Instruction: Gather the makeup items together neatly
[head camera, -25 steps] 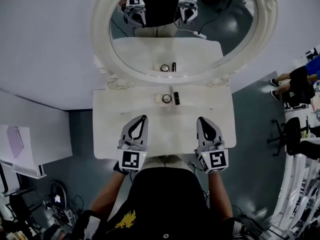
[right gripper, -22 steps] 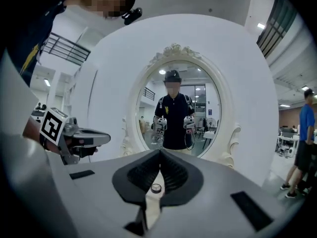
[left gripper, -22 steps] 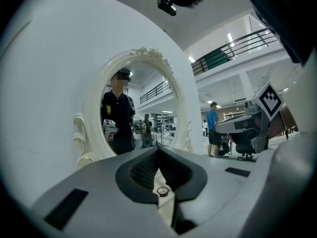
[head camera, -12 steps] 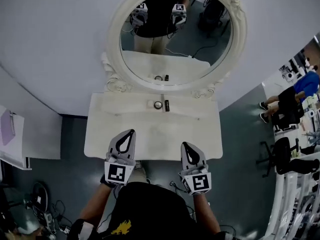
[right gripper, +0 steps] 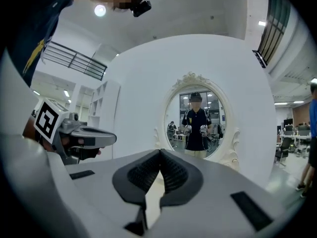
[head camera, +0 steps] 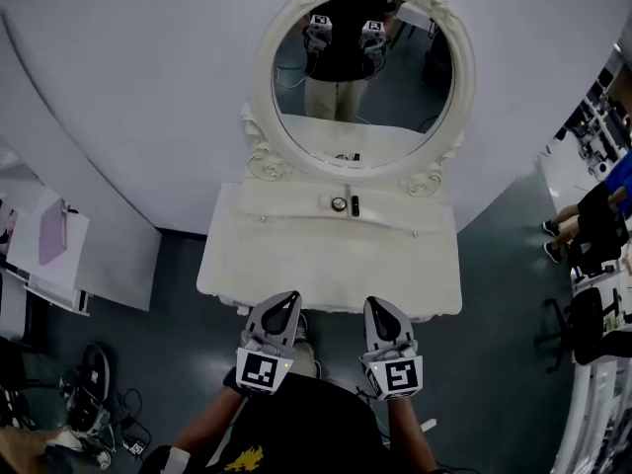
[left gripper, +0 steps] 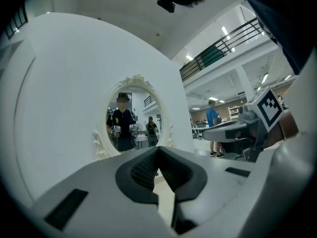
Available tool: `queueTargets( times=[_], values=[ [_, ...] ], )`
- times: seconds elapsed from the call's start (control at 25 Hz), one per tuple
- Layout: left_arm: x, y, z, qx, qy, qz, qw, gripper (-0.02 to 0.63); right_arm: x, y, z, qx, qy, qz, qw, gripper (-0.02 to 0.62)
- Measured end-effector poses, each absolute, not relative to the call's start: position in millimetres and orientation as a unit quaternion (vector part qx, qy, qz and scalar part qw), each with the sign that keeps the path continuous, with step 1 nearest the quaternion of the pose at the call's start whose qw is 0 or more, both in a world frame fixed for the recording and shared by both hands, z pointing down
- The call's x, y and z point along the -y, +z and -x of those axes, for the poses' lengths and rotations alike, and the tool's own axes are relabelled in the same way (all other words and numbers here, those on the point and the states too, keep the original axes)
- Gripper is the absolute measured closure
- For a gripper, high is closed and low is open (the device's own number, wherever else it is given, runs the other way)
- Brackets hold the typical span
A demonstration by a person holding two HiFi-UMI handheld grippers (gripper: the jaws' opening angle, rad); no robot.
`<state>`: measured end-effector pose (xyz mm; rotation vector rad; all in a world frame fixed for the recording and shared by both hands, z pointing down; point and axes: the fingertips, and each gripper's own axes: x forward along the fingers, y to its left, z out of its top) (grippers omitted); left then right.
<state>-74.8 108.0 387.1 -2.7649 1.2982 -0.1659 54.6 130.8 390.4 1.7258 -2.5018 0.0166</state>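
both tools (head camera: 283, 309) (head camera: 379, 313) level, closed, side by side, facing mirror (head camera: 361, 77).

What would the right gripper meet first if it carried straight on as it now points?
The right gripper would likely reach the mirror, passing over the vanity table; depth is unclear.

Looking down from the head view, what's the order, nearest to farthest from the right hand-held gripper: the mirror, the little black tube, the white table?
1. White table, just ahead of the right hand-held gripper.
2. Black tube, at the table's back, near the middle.
3. Oval mirror, upright behind the table.
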Motion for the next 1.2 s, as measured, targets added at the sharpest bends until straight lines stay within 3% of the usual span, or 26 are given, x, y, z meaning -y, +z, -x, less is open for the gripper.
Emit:
queueTargets(
  times=[0.44, 1.2],
  values=[
    [-150, 392, 101, -0.442, -0.102, 0.89, 0.031, 0.592, -162, 374, -43, 0.831, -0.001, -0.556, 0.013, 0.581],
    [-138, 393, 105, -0.447, -0.063, 0.892, 0.035, 0.592, -149, 371, -18, 0.843, -0.016, -0.538, 0.01, 0.581]
  ],
)
